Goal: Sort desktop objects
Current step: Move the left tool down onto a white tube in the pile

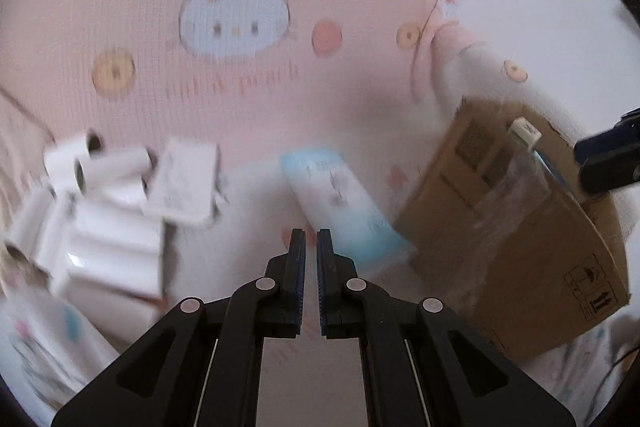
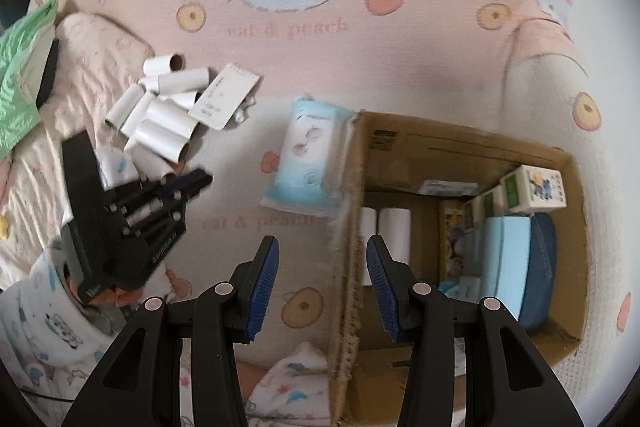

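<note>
The left hand-held gripper points down at a slant toward the blanket, its jaws nearly together with only a thin slit between the pads and nothing in them. In the right wrist view it shows at the left, held by a hand in a printed sleeve, its tips just beside the pile of white rolls.

The right hand-held gripper points steeply down. Its jaws stand partly open and empty, and the near wall of the box runs up between them in the view; whether the pads touch the cardboard cannot be told.

The box lies open-topped on the blanket at the right. Inside it stand two white rolls against the near wall, a row of small cartons with green and blue print along the far side, a pale blue block, and a dark blue pouch just beside that block. More small things sit deeper in, too dim to name.

A blue tissue pack lies on the blanket touching the box's outer corner. Left of it lie a white card and the pile of rolls, the card resting partly on the rolls. A green bag sits at the far left edge.
</note>
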